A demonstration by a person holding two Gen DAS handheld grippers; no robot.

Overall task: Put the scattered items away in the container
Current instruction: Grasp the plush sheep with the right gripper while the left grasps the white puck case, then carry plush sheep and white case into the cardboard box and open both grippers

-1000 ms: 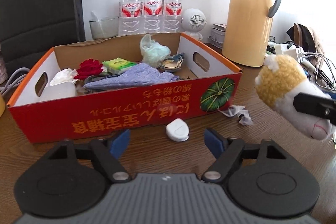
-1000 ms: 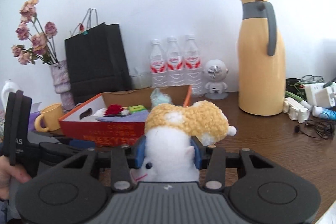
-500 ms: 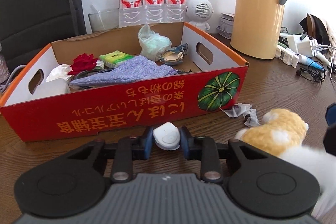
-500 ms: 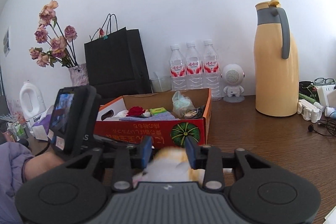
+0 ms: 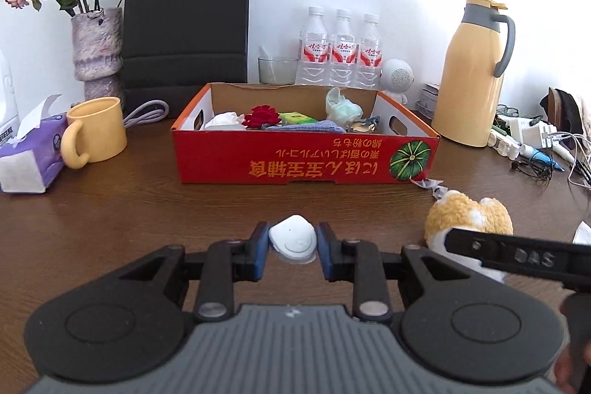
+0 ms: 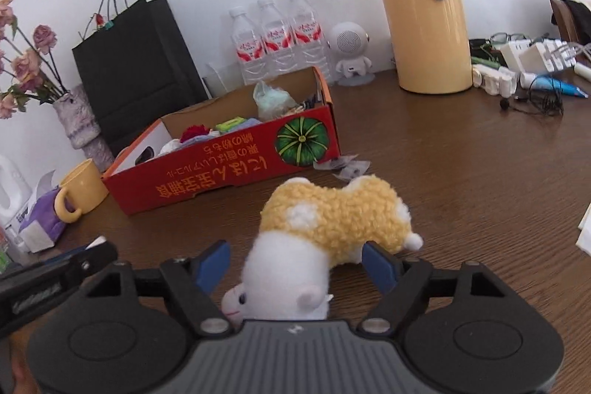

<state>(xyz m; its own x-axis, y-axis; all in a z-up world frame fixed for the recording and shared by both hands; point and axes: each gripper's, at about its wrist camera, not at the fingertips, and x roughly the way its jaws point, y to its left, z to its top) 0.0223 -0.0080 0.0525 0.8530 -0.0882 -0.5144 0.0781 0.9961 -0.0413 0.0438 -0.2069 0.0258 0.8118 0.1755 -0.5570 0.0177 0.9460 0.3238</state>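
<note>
The red cardboard box (image 5: 306, 167) stands mid-table holding a red flower, a blue cloth and other small items; it also shows in the right wrist view (image 6: 221, 168). My left gripper (image 5: 292, 248) is shut on a small white case (image 5: 293, 240), held above the table in front of the box. A yellow-and-white plush toy (image 6: 325, 228) lies on the table right of the box, also seen in the left wrist view (image 5: 467, 215). My right gripper (image 6: 295, 264) is open, its blue pads (image 6: 212, 263) apart on either side of the toy.
A crumpled wrapper (image 5: 432, 187) lies by the box's right front corner. A yellow mug (image 5: 96, 132) and tissue pack (image 5: 29, 154) stand at left. A yellow thermos (image 5: 472, 76), water bottles (image 5: 341, 50), black bag (image 5: 184, 39) and cables (image 5: 535, 143) line the back and right.
My left gripper closed on the white case and drew back from the box with it. My right gripper lowered the plush toy to the table and opened, letting it go.
</note>
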